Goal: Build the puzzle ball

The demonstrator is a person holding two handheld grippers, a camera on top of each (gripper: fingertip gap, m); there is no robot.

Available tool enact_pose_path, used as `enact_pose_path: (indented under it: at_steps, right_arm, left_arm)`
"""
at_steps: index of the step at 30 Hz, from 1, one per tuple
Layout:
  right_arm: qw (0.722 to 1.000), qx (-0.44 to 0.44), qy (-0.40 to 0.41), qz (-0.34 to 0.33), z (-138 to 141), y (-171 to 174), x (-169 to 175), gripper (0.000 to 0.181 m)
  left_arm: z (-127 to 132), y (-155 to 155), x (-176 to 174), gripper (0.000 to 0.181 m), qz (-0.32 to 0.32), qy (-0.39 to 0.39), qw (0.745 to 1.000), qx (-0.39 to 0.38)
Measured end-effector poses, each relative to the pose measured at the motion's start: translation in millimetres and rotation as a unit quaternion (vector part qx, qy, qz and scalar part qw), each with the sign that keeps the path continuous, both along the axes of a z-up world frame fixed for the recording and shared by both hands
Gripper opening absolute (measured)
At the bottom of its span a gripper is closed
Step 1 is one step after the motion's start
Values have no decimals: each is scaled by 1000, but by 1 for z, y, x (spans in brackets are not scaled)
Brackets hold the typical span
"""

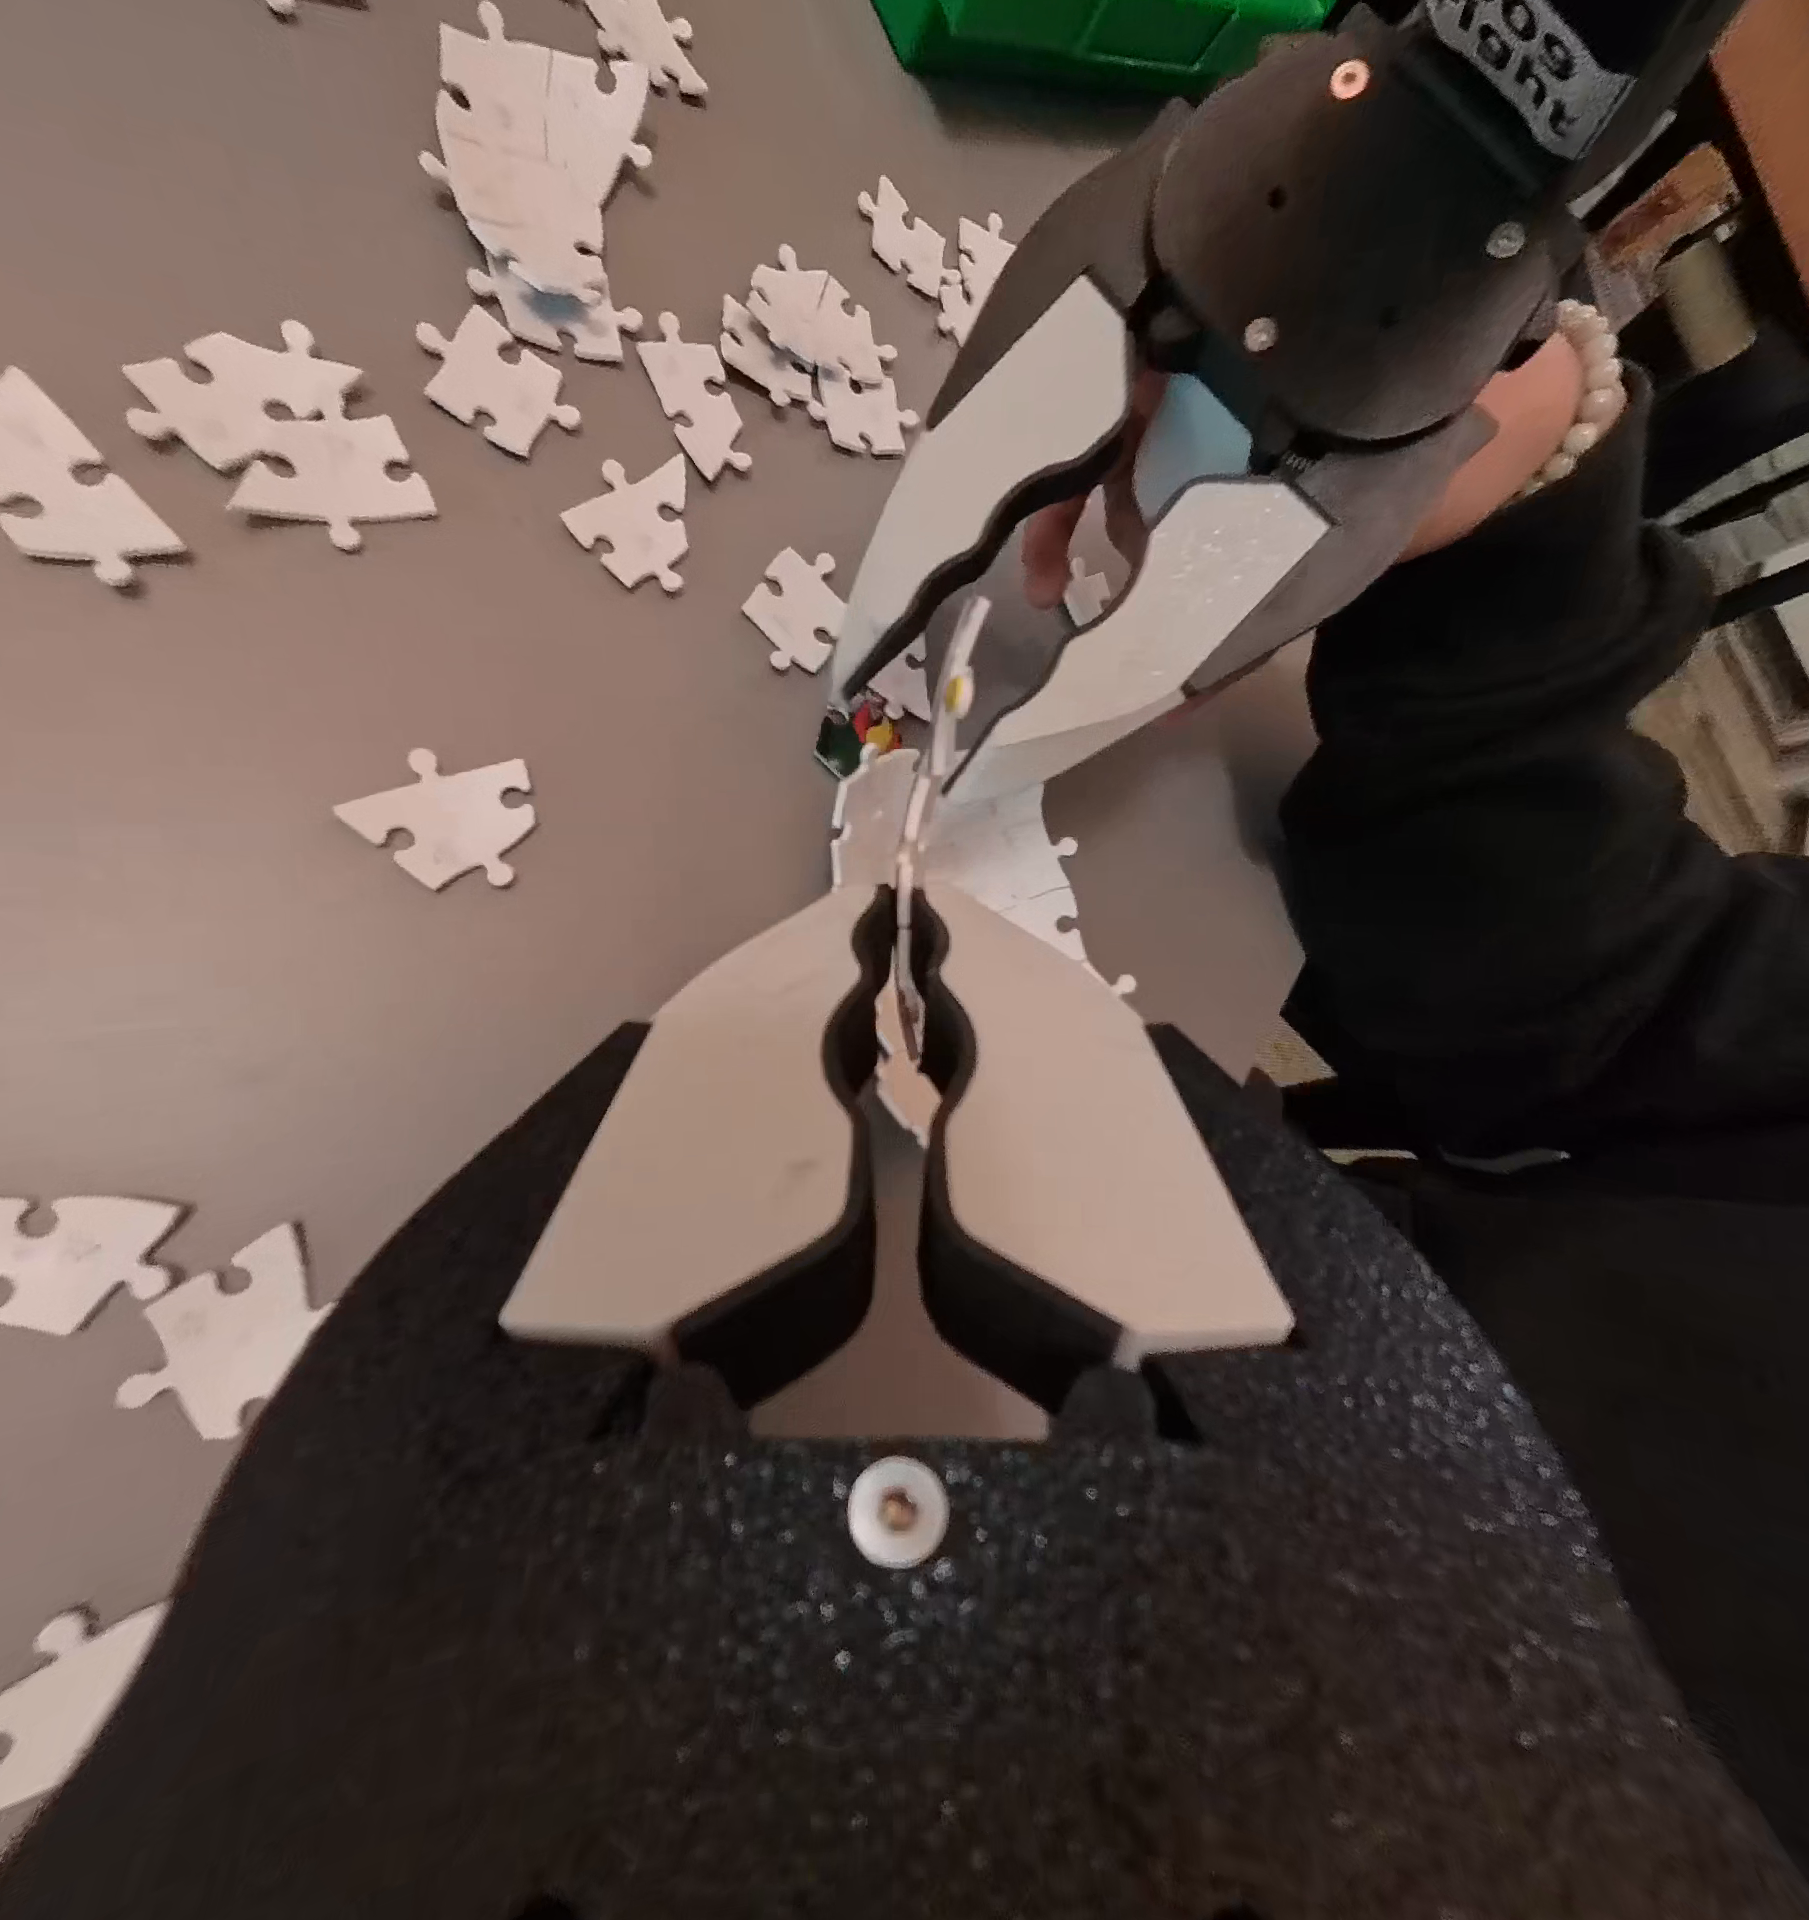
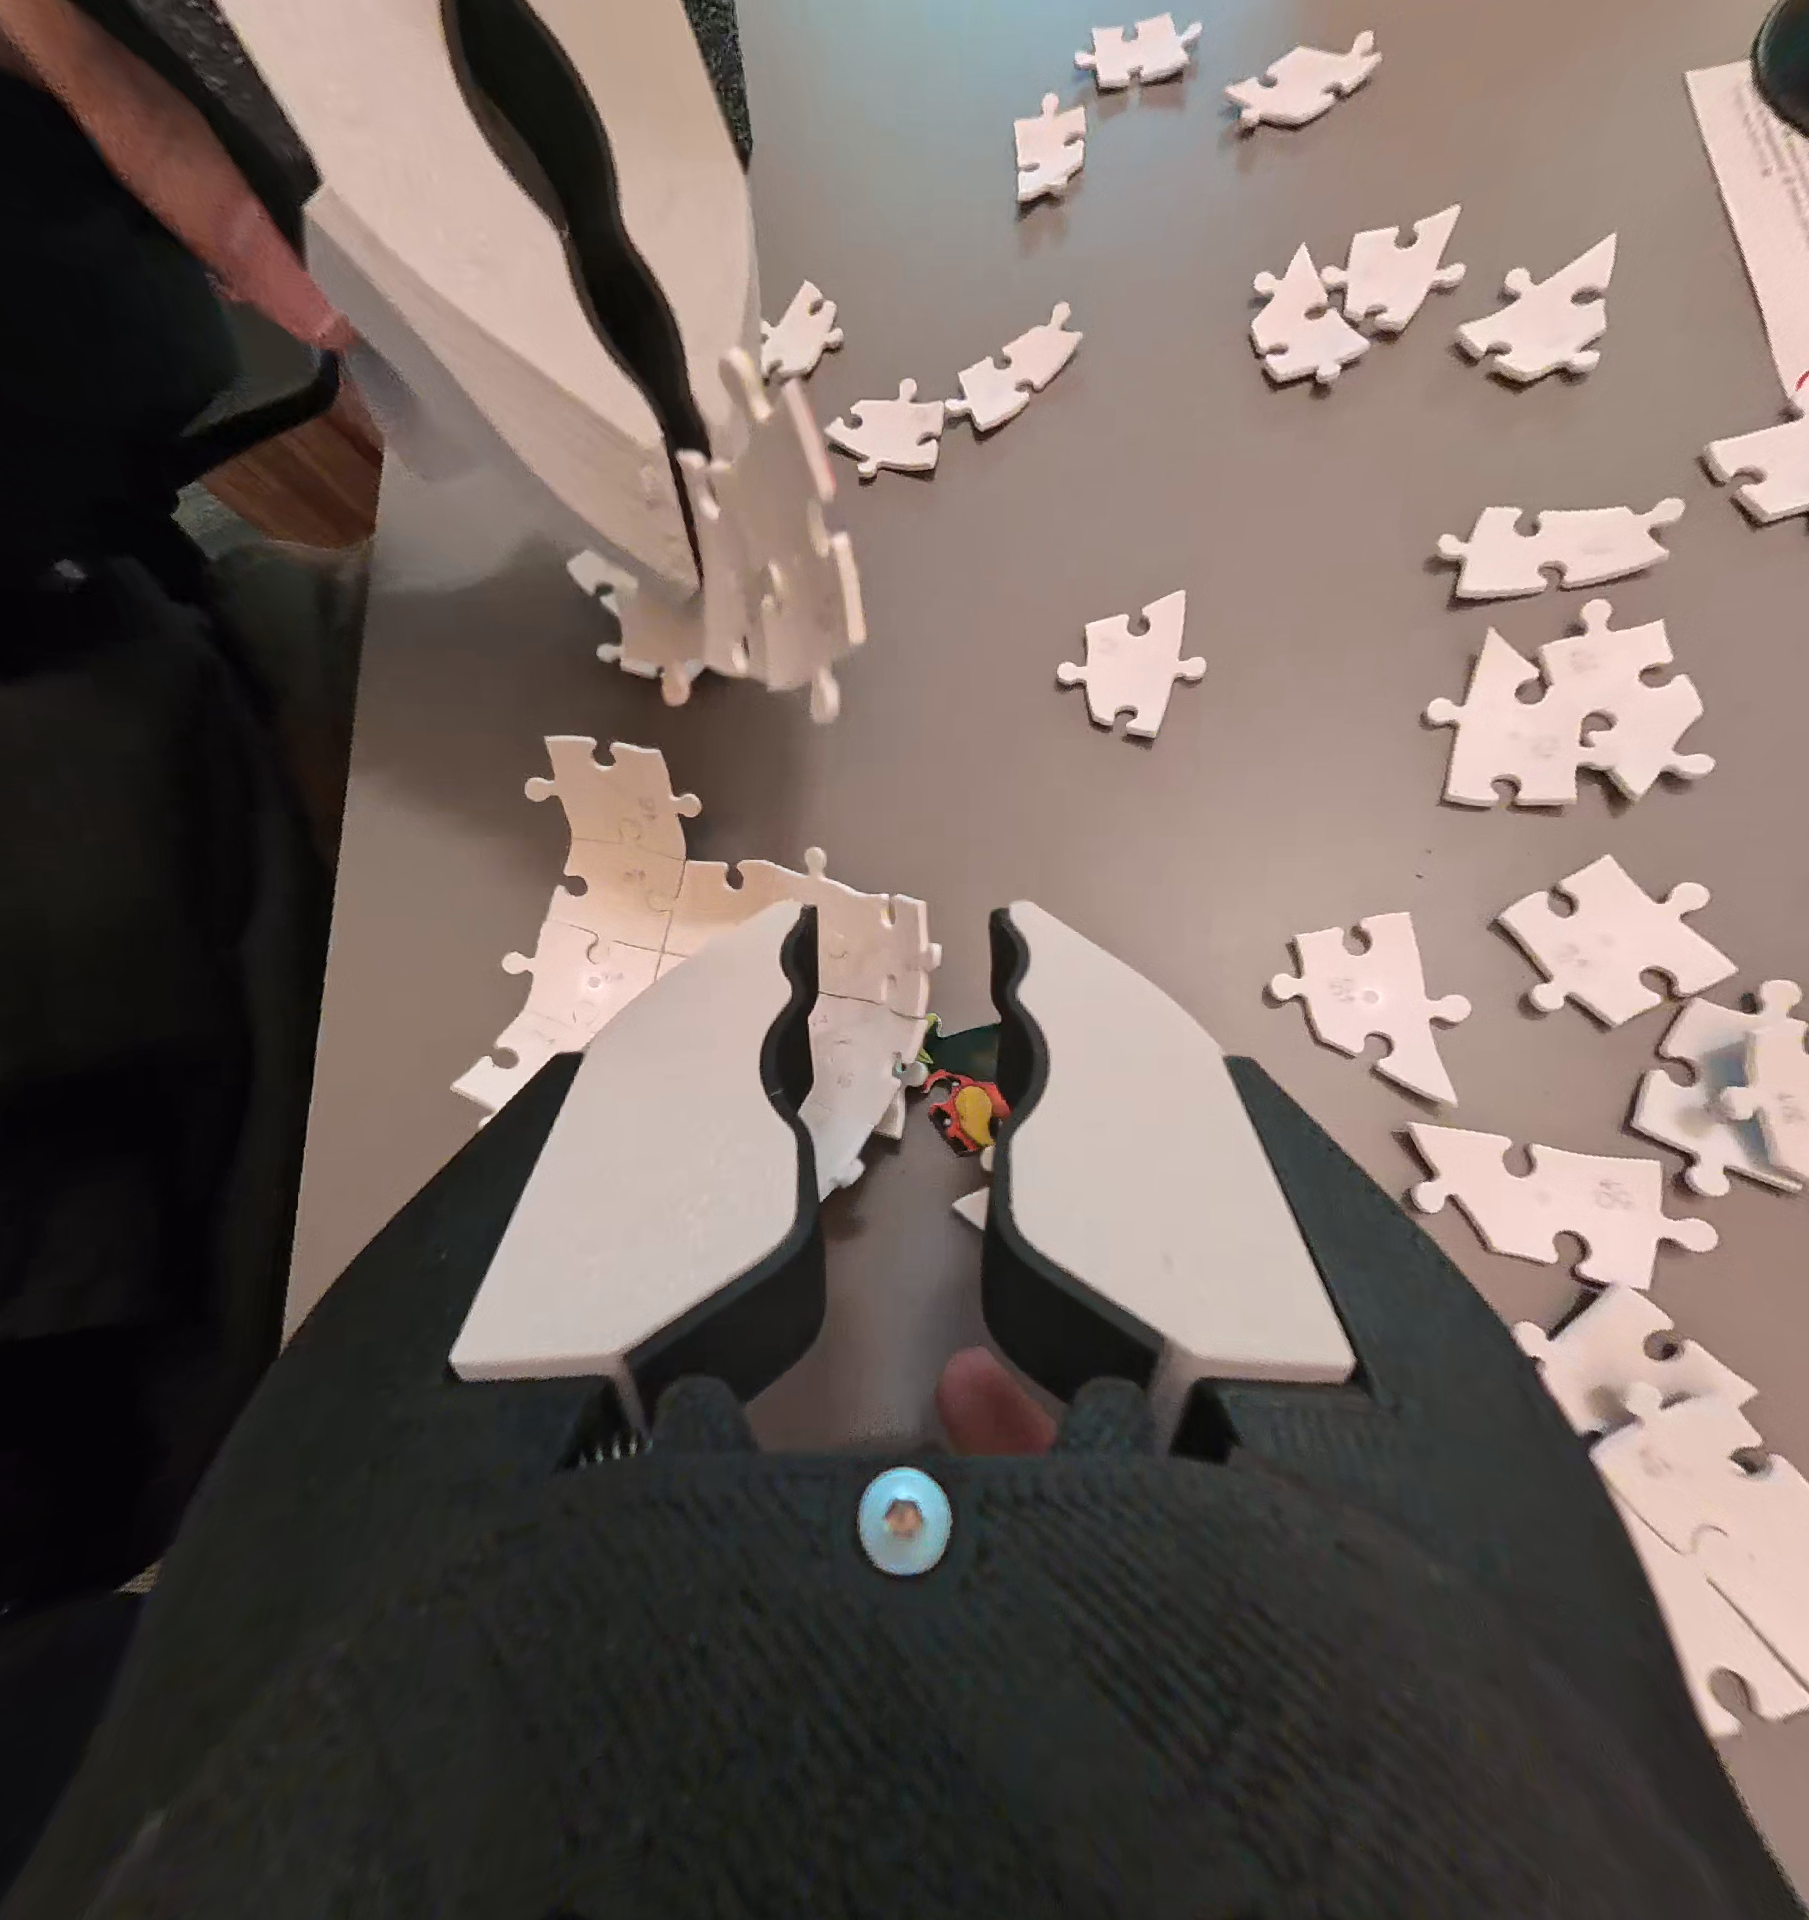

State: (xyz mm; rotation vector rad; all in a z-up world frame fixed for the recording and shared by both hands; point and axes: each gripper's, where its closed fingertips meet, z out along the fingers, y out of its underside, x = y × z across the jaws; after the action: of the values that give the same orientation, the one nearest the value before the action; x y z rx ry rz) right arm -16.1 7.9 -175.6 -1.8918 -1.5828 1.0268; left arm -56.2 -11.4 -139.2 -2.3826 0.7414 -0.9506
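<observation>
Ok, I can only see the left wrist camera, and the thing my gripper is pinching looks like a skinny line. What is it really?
Observer: The right wrist view shows it flat-on. It is a cluster of joined white pieces, fanned out from the tips of the left gripper.
Operator: Is the other gripper holding something too?
Observer: No. The right gripper is open, with nothing between its fingers.
Operator: What's under it?
Observer: A curved section of joined pieces lies on the table, white side up, with a small colourful piece beside its edge.
</observation>
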Motion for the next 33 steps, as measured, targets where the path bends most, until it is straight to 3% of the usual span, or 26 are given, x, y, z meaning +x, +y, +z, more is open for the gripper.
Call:
enact_pose_path:
  at_steps: [8,11,16,24,33]
  right_arm:
    - [998,69,-8,-1,6,7,5,35]
    - [994,105,-14,-15,11,15,4,52]
    - [993,90,75,-9,35,10,1,54]
    - [971,55,231,-4,85,2,4,48]
    - [959,35,280,-2,95,2,-8,27]
  left_arm:
    - [12,8,-9,2,20,-10,999,42]
    - [12,6,-9,2,18,0,998,62]
    - [8,7,-8,2,7,25,996,83]
    - [24,7,0,2,-5,16,994,110]
    - [29,8,17,2,-11,-1,993,121]
